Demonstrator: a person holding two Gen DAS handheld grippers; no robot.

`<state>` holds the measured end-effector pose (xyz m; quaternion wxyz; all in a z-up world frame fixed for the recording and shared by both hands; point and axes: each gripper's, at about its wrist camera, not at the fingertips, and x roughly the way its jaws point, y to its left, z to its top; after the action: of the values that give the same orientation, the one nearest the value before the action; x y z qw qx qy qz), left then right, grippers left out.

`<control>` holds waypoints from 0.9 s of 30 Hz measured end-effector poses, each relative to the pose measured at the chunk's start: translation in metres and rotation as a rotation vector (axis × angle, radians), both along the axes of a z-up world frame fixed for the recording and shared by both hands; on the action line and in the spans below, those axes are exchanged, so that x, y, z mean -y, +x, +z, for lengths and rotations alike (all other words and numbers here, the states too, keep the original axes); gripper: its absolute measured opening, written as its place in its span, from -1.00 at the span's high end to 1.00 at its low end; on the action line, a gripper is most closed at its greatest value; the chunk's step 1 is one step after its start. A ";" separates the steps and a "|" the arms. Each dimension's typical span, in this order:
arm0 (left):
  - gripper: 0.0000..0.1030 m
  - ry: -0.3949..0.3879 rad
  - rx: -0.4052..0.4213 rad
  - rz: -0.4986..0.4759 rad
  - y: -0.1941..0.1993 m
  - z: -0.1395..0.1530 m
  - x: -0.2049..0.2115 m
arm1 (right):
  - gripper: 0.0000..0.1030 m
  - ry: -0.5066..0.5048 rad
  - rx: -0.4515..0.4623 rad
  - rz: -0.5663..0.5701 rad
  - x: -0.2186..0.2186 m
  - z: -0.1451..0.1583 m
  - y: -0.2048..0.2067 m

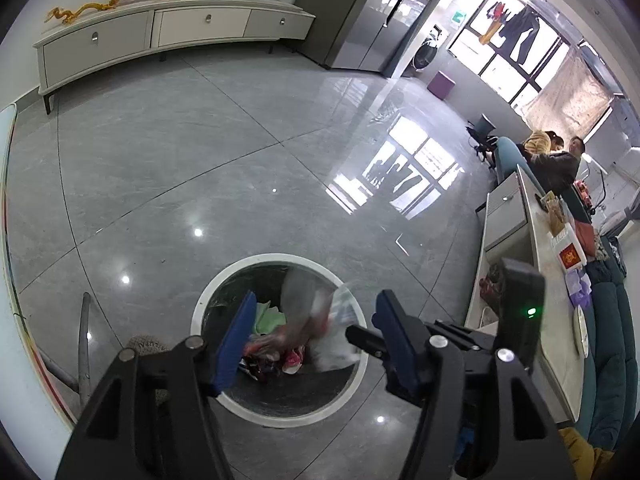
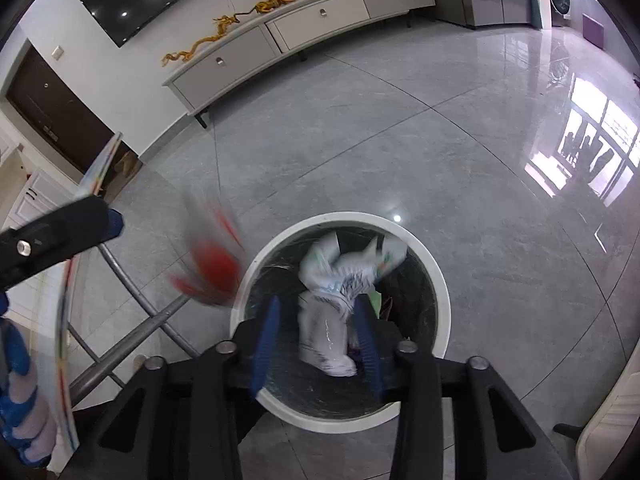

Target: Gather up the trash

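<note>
A round bin with a white rim point(image 1: 200, 312) point(image 2: 436, 292) stands on the floor under both grippers, with a dark liner and mixed trash inside. My left gripper point(image 1: 316, 298) is open above it. A grey and red wrapper point(image 1: 300, 316) point(image 2: 212, 268) hangs blurred in the air between its blue fingers point(image 1: 236, 340), touching neither. My right gripper point(image 2: 316, 308) is open over the bin. A crumpled white plastic bag point(image 2: 332, 320) point(image 1: 336, 340) sits blurred between its pads, close to the right one, with a gap on the left.
A glass table edge point(image 2: 66, 312) on metal legs point(image 2: 132, 340) borders the bin's left side. A gloved hand point(image 2: 20, 400) holds the left gripper. A low white cabinet point(image 1: 160, 32) lines the far wall. A long table point(image 1: 532, 264), a teal sofa and seated people point(image 1: 556, 152) are at right.
</note>
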<state>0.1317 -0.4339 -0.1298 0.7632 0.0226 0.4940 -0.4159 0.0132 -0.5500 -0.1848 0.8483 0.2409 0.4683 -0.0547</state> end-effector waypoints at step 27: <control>-0.19 0.048 0.416 0.311 -0.089 0.112 -0.167 | -0.71 -0.273 0.313 0.046 -0.116 0.151 -0.043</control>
<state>0.0430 -0.2669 -0.0178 0.9024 0.0494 0.3339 -0.2680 -0.0302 -0.4337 -0.0339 0.9365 0.1186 0.3246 -0.0600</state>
